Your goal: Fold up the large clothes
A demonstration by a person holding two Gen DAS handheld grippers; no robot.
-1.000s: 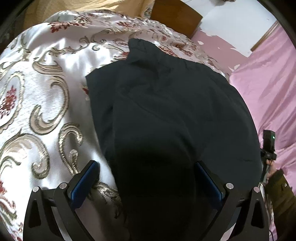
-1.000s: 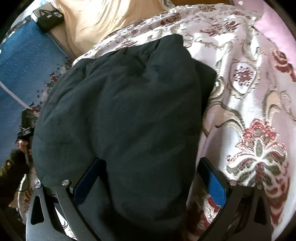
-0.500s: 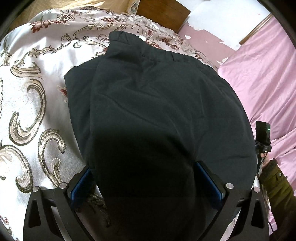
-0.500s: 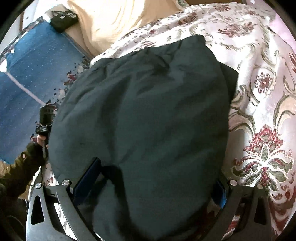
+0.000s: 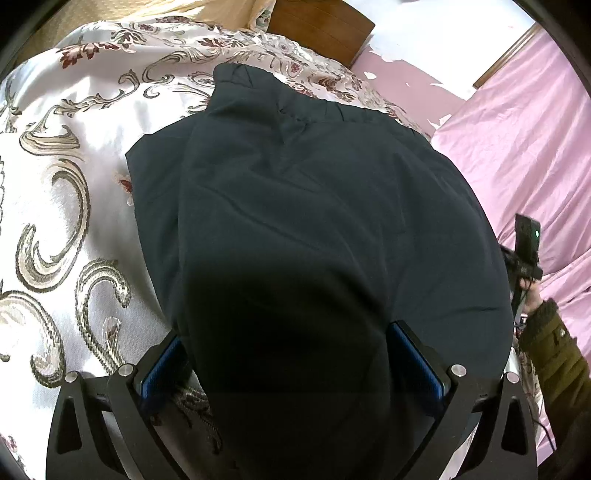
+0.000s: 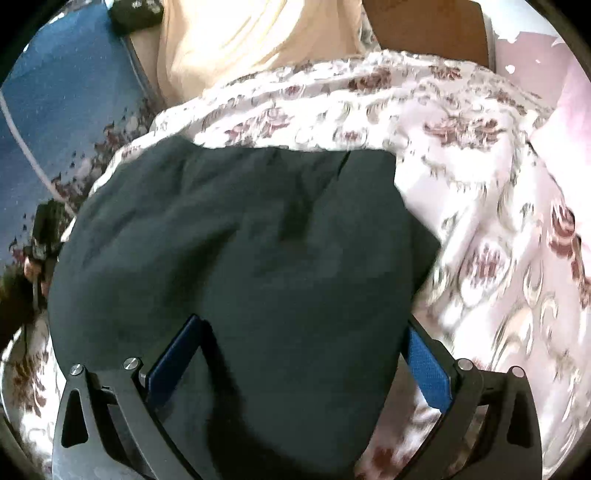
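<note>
A large black garment (image 5: 314,221) lies folded over itself on a floral satin bedspread (image 5: 66,155); its gathered waistband is at the far end. It also fills the right wrist view (image 6: 258,266). My left gripper (image 5: 291,354) has its jaws wide apart, with the cloth bunched between and over them. My right gripper (image 6: 299,354) also has its jaws wide apart, with the near edge of the garment draped between them. Neither pair of pads presses on the cloth. In the left wrist view the other gripper (image 5: 526,251) shows at the right edge.
A wooden headboard (image 5: 321,29) and a cream pillow (image 6: 240,44) are at the far end of the bed. A pink sheet (image 5: 524,140) lies to the right. Blue floor (image 6: 62,96) lies left of the bed.
Both grippers have carried the near part of the garment forward over the rest, so the fold now covers more of it. Both views have shifted toward the waistband.
</note>
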